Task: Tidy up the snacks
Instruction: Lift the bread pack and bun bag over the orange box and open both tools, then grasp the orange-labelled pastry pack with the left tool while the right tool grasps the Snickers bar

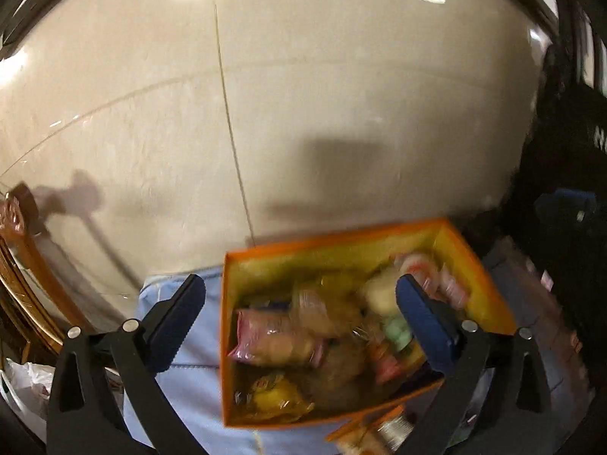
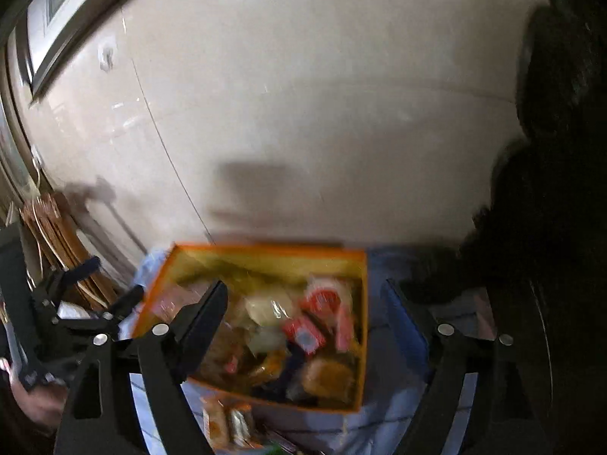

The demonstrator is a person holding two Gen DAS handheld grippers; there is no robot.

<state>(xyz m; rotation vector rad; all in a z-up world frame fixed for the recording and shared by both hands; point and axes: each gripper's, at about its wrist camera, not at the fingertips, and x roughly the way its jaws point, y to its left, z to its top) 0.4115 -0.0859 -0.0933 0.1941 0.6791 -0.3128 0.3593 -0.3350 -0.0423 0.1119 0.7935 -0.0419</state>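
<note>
Above the orange box [image 1: 474,276] of snacks [image 1: 273,341] on the light blue cloth [image 1: 182,390], the left gripper [image 1: 301,316] and right gripper [image 2: 303,316] hang wide open and empty, so each should descend slowly onto one packet, the box lying just below them.

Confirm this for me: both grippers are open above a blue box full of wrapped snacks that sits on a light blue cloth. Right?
Not quite: the box is orange, not blue, as the left wrist view shows plainly. The rest holds: the left gripper and right gripper are both open with nothing between their fingers, the box is full of wrapped snacks, and it sits on a light blue cloth.
</note>
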